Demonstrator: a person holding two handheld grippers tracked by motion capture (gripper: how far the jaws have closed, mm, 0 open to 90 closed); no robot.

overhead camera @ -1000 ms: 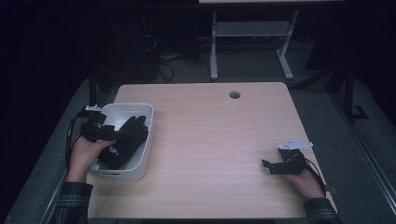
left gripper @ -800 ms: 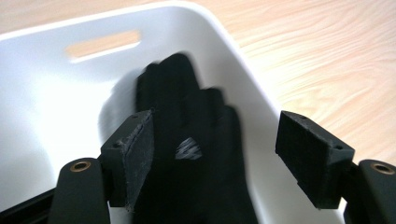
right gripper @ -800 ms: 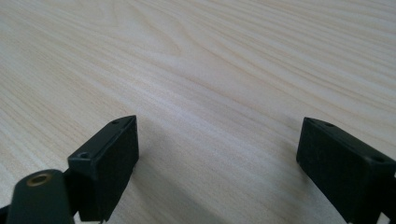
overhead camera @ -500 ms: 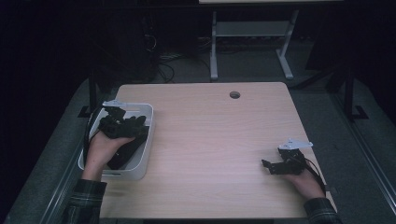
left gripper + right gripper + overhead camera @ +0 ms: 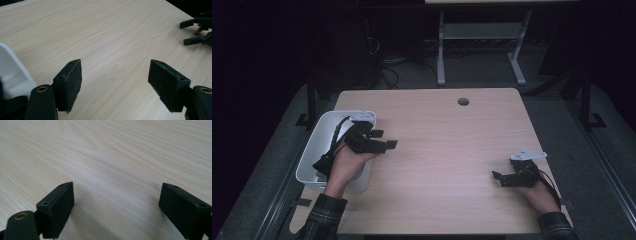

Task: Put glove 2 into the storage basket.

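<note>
White bin (image 5: pixel 314 150) contents mostly hidden, perhaps dark cloth; left claw (image 5: pixel 386 140), right claw (image 5: pixel 498 178) released.

The table (image 5: pixel 452 150) has a matt, light wood-grain top, the bin (image 5: pixel 319 145) is smooth white plastic, and the left gripper (image 5: pixel 115 82) carries matt black pads (image 5: pixel 75 80) with a rough, felt-like face
</note>
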